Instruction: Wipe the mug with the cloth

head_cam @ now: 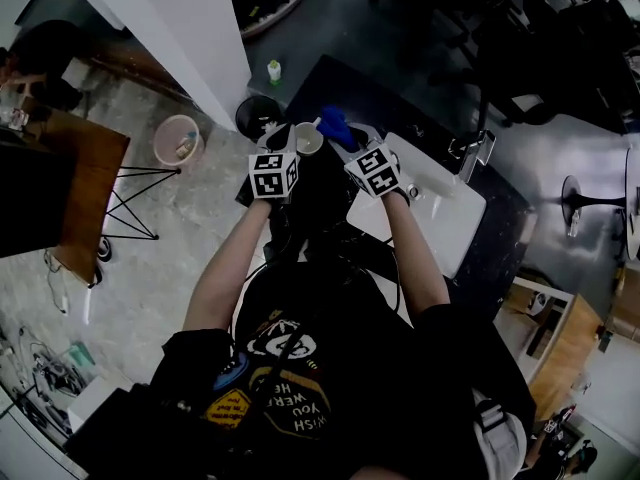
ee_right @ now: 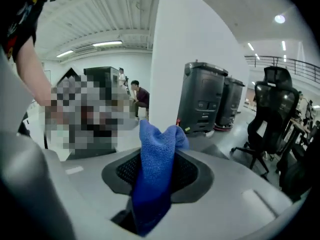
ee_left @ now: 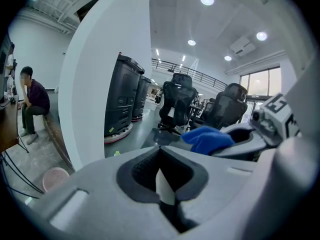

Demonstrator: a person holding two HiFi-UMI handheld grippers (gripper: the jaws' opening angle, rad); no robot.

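Mug plain in head view; cloth close-up between right jaws

Black printed T-shirt, grey left gripper and right gripper, black-and-white marker cubes

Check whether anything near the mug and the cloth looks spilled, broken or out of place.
Nothing stands out. The left gripper is shut on the pale round mug, and the right gripper clamps the blue fabric cloth just beside that mug. No spill or damage shows.
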